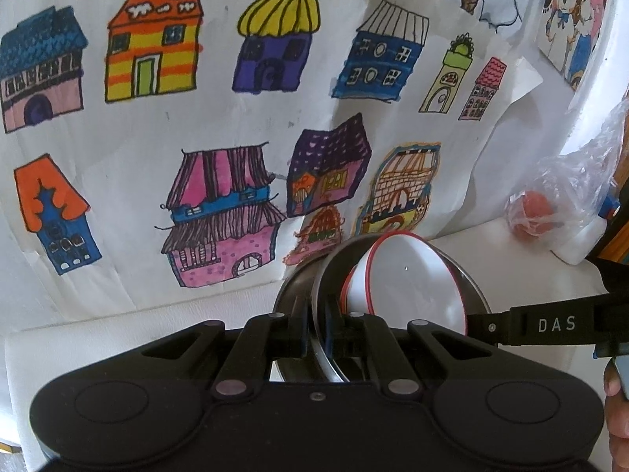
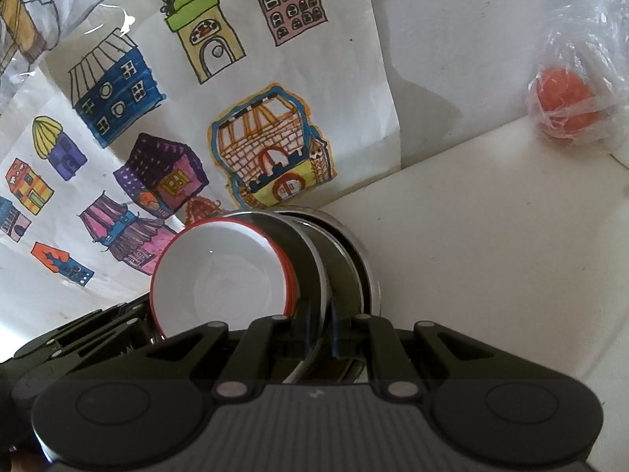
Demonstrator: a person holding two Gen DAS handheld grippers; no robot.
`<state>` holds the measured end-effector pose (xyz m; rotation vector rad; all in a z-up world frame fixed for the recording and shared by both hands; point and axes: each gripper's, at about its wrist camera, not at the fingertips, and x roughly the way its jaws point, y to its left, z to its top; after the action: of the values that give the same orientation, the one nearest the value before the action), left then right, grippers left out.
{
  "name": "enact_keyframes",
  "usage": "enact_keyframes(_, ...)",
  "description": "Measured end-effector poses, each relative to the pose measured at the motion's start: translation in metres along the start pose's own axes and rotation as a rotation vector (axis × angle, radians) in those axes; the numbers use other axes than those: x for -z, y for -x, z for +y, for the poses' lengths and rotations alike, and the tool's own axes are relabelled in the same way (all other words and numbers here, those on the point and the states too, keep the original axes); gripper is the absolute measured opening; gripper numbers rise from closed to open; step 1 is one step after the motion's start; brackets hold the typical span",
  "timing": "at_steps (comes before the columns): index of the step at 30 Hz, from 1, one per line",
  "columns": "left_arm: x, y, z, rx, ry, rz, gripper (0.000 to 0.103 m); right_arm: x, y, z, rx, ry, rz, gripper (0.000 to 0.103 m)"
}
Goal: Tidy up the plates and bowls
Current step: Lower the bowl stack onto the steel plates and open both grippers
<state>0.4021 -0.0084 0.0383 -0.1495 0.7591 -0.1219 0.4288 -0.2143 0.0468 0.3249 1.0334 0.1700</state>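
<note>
Left tool [image 1: 315, 328] clenched on the rim of a steel plate [image 1: 320, 275], held on edge above the white worktop [image 1: 137, 326]. Right tool [image 2: 319, 328] clamped on the same plate rim [image 2: 310, 251] from the other side. White bowl with red rim [image 1: 416, 283] nested sideways in the plate, open side toward the right tool. More steel plates [image 2: 354, 259] stacked just behind. Near the wall, well apart, an orange ball in a clear plastic bag [image 2: 566, 110]. Behind, a paper with drawn houses [image 1: 188, 110].

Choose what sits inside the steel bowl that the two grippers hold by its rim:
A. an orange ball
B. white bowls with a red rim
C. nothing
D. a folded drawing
B: white bowls with a red rim are nested inside the steel bowl, whose edge runs between the fingers of the right gripper.
</note>
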Motion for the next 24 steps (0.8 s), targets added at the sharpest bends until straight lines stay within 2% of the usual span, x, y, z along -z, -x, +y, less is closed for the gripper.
enact_keyframes(11, 0.0, -0.009, 0.002, -0.003, 0.023, -0.004, 0.006, -0.002, -0.004, -0.001, -0.005, 0.006, -0.017, 0.012)
enact_keyframes(17, 0.001, -0.008, 0.004, 0.008, 0.035, -0.016, 0.008, 0.004, -0.002, 0.003, 0.008, 0.044, -0.072, 0.012)
enact_keyframes(22, 0.002, -0.007, 0.006, 0.012, 0.047, -0.024, 0.011, 0.011, 0.0, 0.006, 0.035, 0.077, -0.125, 0.016)
enact_keyframes(24, 0.004, -0.004, 0.006, 0.004, 0.047, -0.029, 0.013, 0.012, 0.001, 0.005, 0.044, 0.076, -0.138, 0.021)
